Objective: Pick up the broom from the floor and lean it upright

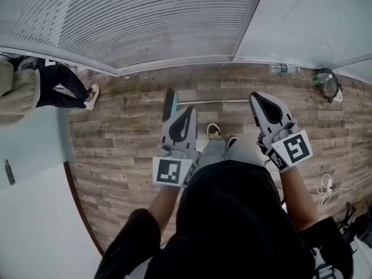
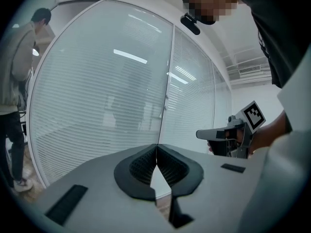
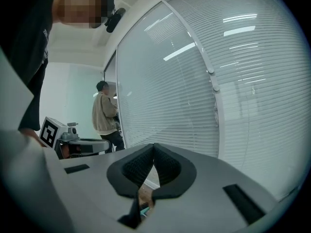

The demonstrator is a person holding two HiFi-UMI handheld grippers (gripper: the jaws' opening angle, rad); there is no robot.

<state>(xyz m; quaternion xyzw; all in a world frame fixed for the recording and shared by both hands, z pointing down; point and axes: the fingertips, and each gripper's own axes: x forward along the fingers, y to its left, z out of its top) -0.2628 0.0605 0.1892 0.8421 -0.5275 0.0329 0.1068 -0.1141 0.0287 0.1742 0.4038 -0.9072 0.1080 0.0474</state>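
Two grippers are held in front of me, the left gripper point(image 1: 189, 110) and the right gripper point(image 1: 254, 96), and both have their jaws closed with nothing between them. The broom point(image 1: 214, 102) lies flat on the wooden floor point(image 1: 122, 150) just beyond my shoes point(image 1: 213, 130), its head to the left and its thin handle running to the right, parallel to the glass wall point(image 1: 145, 22).

The first risk, I think, is the handle itself. It is thin and lies directly on the floor, so jaws that open too late or come too low may strike the boards or push the handle away. When I raise it, the long end can swing into the glass, which stands near behind the broom. A broom leaned on smooth glass may also slide down.

For moving, the floor around the broom is bare. Another person point(image 1: 55, 89) stands at the far left, a bottle point(image 1: 280, 69) lies far right by the wall, and a cable point(image 1: 326, 185) is near right.
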